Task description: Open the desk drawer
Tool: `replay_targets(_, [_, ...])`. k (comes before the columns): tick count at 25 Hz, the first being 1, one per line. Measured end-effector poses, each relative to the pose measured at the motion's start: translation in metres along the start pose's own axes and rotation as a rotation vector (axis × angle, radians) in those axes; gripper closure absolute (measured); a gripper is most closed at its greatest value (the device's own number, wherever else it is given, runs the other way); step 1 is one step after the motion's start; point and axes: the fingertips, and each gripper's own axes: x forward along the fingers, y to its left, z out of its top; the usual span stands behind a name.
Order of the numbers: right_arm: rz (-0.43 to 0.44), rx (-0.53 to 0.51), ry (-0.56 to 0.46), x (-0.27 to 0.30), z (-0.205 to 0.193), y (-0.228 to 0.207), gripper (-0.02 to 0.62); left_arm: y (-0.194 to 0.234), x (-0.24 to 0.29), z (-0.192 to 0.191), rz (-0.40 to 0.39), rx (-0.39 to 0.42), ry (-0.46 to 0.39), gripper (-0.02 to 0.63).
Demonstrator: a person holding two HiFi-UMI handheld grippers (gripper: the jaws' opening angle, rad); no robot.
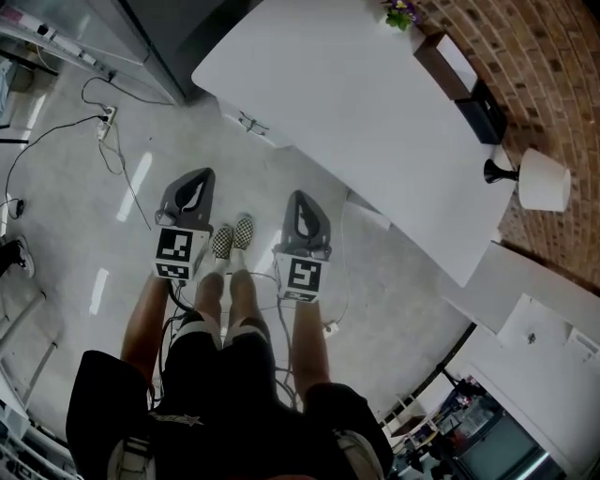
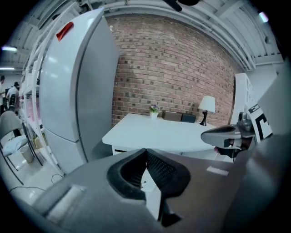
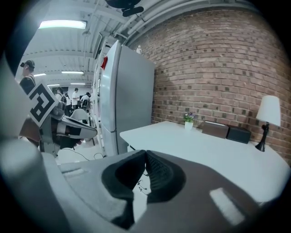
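**Start Condition: Both Grippers Closed, Clear of the Desk**

A brick wall (image 2: 182, 68) runs behind the work area. A tall grey fridge (image 2: 77, 86) stands against it, just beside the left end of the desk.

The white desk (image 1: 356, 112) stands against the wall, ahead of the person. In the left gripper view, a white front panel (image 2: 122, 150) sits under the desk top at its near left corner, with a dark slot along its top edge. This panel appears to be the drawer front, and it lies flush under the top.

The left gripper (image 1: 195, 180) and right gripper (image 1: 302, 202) are held side by side over the floor, well apart from the desk. Each has its jaws together with nothing between them.

At the back of the desk stand a white lamp (image 1: 542, 178), a brown box (image 1: 445, 64), a black box (image 1: 483, 117) and a small potted plant (image 1: 401, 13).

The person's checkered shoes (image 1: 232, 236) show between the grippers.
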Motion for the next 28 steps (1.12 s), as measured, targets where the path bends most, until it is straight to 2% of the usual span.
replay_targets(7, [0.019,0.012,0.052,0.045,-0.070,0.000,0.591,0.004,0.057,-0.062,-0.014,0.047,0.022,0.595])
replay_targets(15, [0.013,0.025,0.075,0.083,-0.145,-0.005,0.591,-0.006,0.106,-0.134,-0.050,0.053,0.048,0.595])
replay_targets(20, [0.007,0.027,0.094,0.104,-0.183,-0.015,0.591,-0.013,0.132,-0.166,-0.075,0.055,0.058,0.595])
replay_targets(24, [0.004,0.024,0.095,0.112,-0.202,-0.019,0.591,-0.016,0.153,-0.179,-0.080,0.138,0.041,0.595])
replay_targets(28, [0.006,0.025,0.109,0.107,-0.212,-0.020,0.591,-0.023,0.171,-0.183,-0.095,0.291,0.046,0.584])
